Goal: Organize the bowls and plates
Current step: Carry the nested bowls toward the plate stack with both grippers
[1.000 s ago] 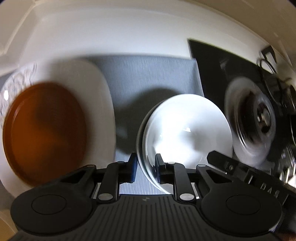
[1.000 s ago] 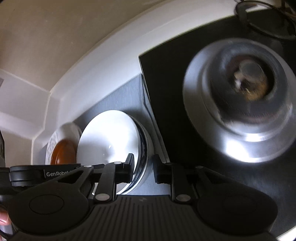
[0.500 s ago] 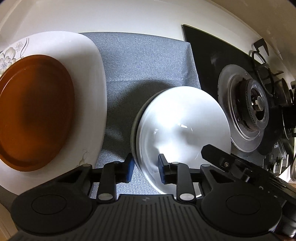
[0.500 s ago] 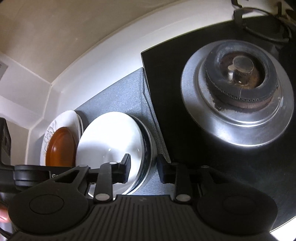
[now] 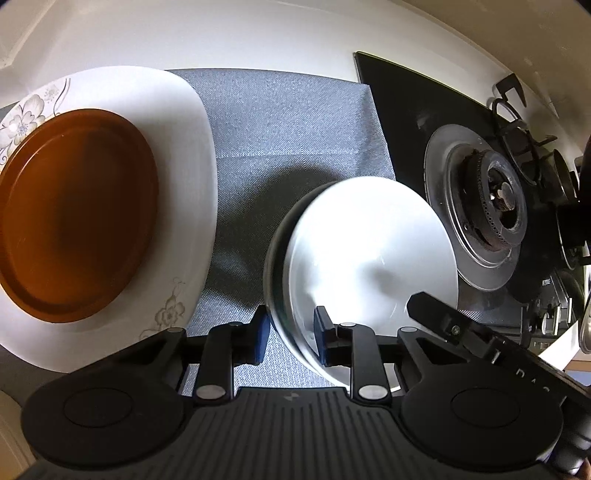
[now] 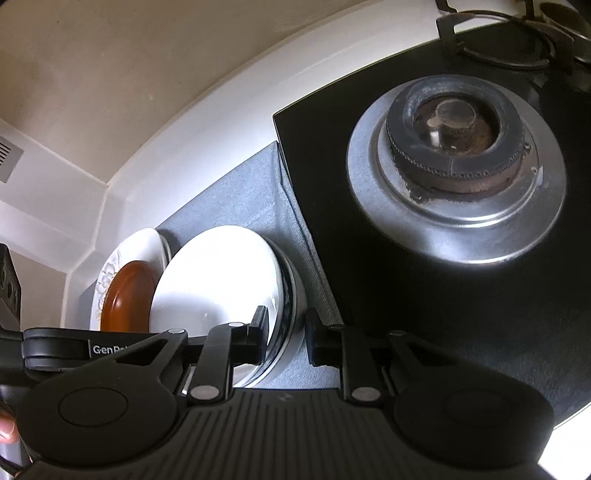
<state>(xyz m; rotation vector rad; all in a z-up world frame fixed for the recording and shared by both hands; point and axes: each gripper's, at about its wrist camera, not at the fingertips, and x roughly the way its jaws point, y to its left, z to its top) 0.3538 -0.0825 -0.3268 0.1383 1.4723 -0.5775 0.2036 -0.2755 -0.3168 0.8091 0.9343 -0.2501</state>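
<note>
A white bowl (image 5: 373, 258) sits nested in a second bowl on a grey mat (image 5: 280, 122). My left gripper (image 5: 291, 334) straddles the left rim of the stacked bowls, jaws a little apart. My right gripper (image 6: 286, 339) straddles the right rim of the same bowls (image 6: 218, 280), jaws a little apart. A brown plate (image 5: 74, 214) lies on a large white flowered plate (image 5: 184, 155) at the left; both also show in the right wrist view (image 6: 127, 295).
A black gas hob (image 6: 369, 229) with a silver burner (image 6: 458, 177) lies right of the mat. Pan supports (image 5: 517, 122) stand at its far side. A white counter edge and wall (image 5: 221, 33) run behind.
Both grippers' jaws have widened slightly around the bowl rims. The bowls have settled lower toward the mat and the view has steadied.
</note>
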